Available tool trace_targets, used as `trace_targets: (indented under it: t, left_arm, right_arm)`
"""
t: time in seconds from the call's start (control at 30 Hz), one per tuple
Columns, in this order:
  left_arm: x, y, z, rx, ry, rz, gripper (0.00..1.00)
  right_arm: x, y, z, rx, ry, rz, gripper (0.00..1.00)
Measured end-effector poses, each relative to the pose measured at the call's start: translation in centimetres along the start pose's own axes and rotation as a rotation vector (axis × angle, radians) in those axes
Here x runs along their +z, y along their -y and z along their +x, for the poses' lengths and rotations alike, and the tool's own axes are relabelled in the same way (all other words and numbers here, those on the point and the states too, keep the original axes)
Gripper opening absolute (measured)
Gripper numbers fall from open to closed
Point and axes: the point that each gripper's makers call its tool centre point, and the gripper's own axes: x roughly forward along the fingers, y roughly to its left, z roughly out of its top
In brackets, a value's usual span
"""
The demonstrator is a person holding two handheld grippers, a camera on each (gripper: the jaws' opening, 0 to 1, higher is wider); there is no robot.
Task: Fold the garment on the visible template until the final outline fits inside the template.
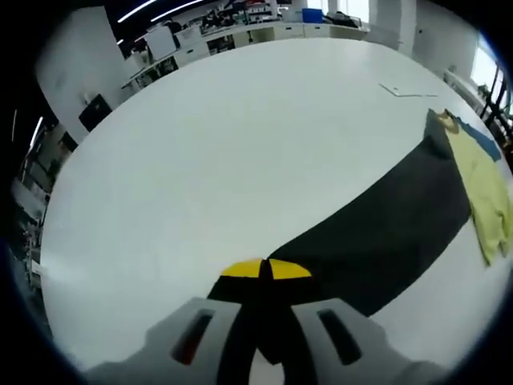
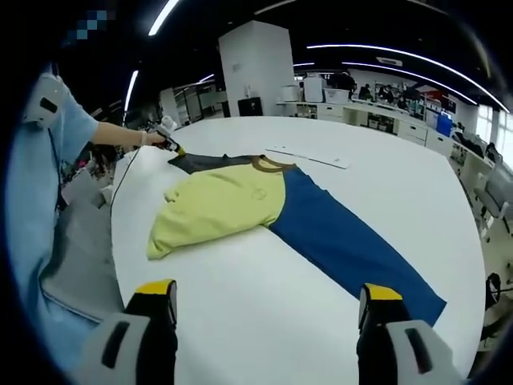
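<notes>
The garment (image 2: 272,210) lies spread across the white tabletop (image 2: 337,321), a long shirt with a yellow body bunched over the middle, a dark sleeve running off one way and a blue sleeve stretched the other way. I cannot make out a marked template under it; a thin flat strip (image 2: 309,157) lies on the tabletop just beyond the collar.

The left gripper (image 1: 265,269) has its yellow-tipped jaws pressed together at the far end of the dark sleeve (image 1: 385,228), and the cloth runs right down between them, so it looks to be pinching the cuff. In the right gripper view that same gripper (image 2: 171,145) sits at the sleeve tip, held by a person in a pale blue sleeve (image 2: 48,160).

The right gripper (image 2: 268,298) hovers with jaws spread wide, short of the blue sleeve (image 2: 353,245) and touching nothing.

My reading is that the sleeves need folding in toward the yellow body. To do it well, the left one should lift the cuff only a little and carry it straight along the sleeve toward the collar, laying it flat. The right jaws should take the blue cuff cleanly at its end and mirror that, without dragging the yellow body across the tabletop.
</notes>
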Motion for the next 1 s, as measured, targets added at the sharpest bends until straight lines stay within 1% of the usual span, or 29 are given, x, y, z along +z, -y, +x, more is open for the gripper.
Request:
trace_targets:
  t: [0.07, 0.13, 0.27, 0.3, 0.37, 0.4, 0.53, 0.63, 0.87, 0.93, 0.97, 1.0]
  left_arm:
    - [-0.6, 0.1, -0.4, -0.002, -0.017, 0.0, 0.0]
    - [-1.2, 0.1, -0.5, -0.008, -0.032, -0.028, 0.0]
    - [-2.3, 1.0, -1.3, -0.017, -0.04, -0.011, 0.0]
    - [-2.7, 0.8, -1.4, -0.014, -0.051, -0.002, 0.0]
    - [-3.1, 0.8, -1.5, -0.024, -0.054, -0.048, 0.0]
    - [-3.2, 0.6, -1.5, -0.019, -0.05, -0.035, 0.0]
    - [-3.1, 0.6, -1.5, -0.016, -0.044, -0.043, 0.0]
    - [-3.1, 0.6, -1.5, -0.014, -0.045, -0.035, 0.0]
    - [-3.1, 0.5, -1.7, -0.012, -0.022, -0.076, 0.0]
    - [-2.9, 0.7, -1.8, -0.025, -0.004, -0.06, 0.04]
    - [-2.9, 0.8, -1.9, -0.033, -0.003, -0.051, 0.08]
    - [-2.9, 0.8, -2.0, -0.033, 0.003, -0.028, 0.15]
  right_arm:
    - [-0.1, -0.2, 0.3, 0.004, 0.004, 0.003, 0.95]
    - [-0.2, -0.5, 0.5, 0.011, 0.006, 0.007, 0.95]
    - [-0.3, -1.0, 1.0, 0.028, 0.007, 0.005, 0.94]
    - [-0.3, -1.0, 1.0, 0.033, 0.005, 0.007, 0.94]
    - [-0.5, -1.0, 1.2, 0.035, 0.0, 0.002, 0.94]
    - [-0.5, -1.0, 1.2, 0.036, 0.001, 0.002, 0.94]
    - [-0.3, -0.8, 1.2, 0.038, 0.009, 0.002, 0.94]
    - [-0.2, -0.5, 1.0, 0.035, 0.013, 0.003, 0.94]
    - [-0.4, -0.1, 0.3, 0.02, 0.02, 0.008, 0.94]
    - [-0.6, 0.0, 0.1, 0.019, 0.02, 0.014, 0.94]
    - [-0.7, 0.0, 0.1, 0.019, 0.022, 0.017, 0.94]
    - [-0.6, 0.0, 0.1, 0.016, 0.027, 0.02, 0.94]
